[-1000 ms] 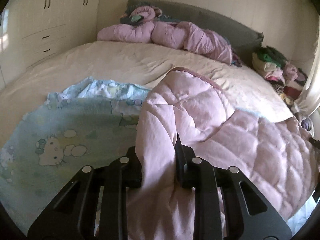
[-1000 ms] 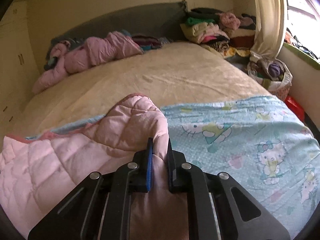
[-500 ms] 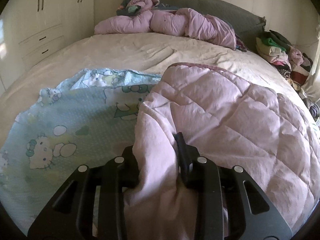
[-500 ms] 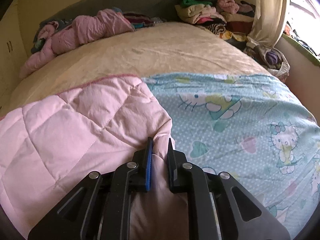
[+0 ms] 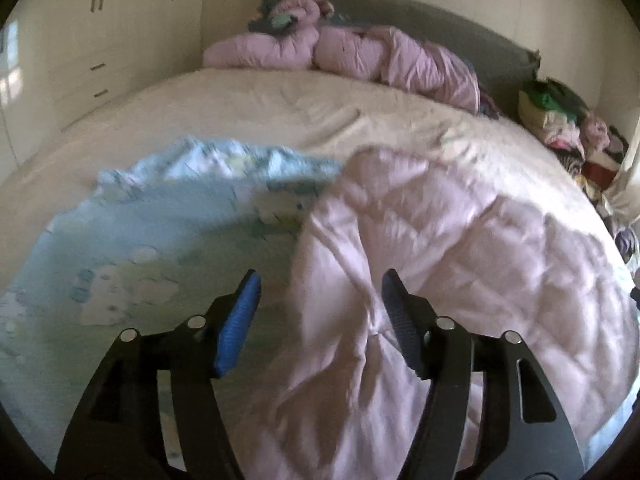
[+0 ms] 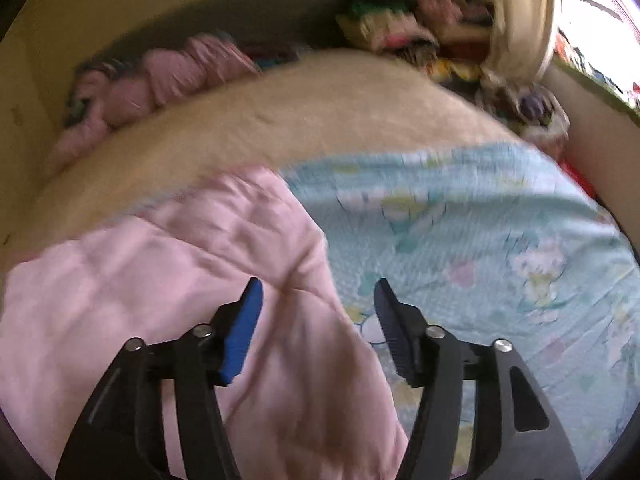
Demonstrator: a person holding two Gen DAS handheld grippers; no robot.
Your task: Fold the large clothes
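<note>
A quilted pink blanket (image 5: 460, 264) lies folded over on a light blue cartoon-print sheet (image 5: 132, 248) on the bed. My left gripper (image 5: 320, 284) is open, its fingers spread over the blanket's left edge, holding nothing. In the right wrist view the pink blanket (image 6: 160, 280) fills the lower left and the blue sheet (image 6: 480, 232) the right. My right gripper (image 6: 318, 290) is open above the blanket's right edge, holding nothing. Both views are motion-blurred.
The cream bedspread (image 5: 280, 108) stretches to a grey headboard (image 5: 420, 16). A crumpled pink duvet (image 5: 360, 56) lies at the head. Piled clothes (image 5: 560, 124) sit at the bed's right side. White wardrobes (image 5: 80, 40) stand left. A curtain (image 6: 520, 20) and window are far right.
Both grippers have opened and let go of the pink blanket. The blanket has dropped flat onto the blue sheet, and both grippers have drawn back and up.
</note>
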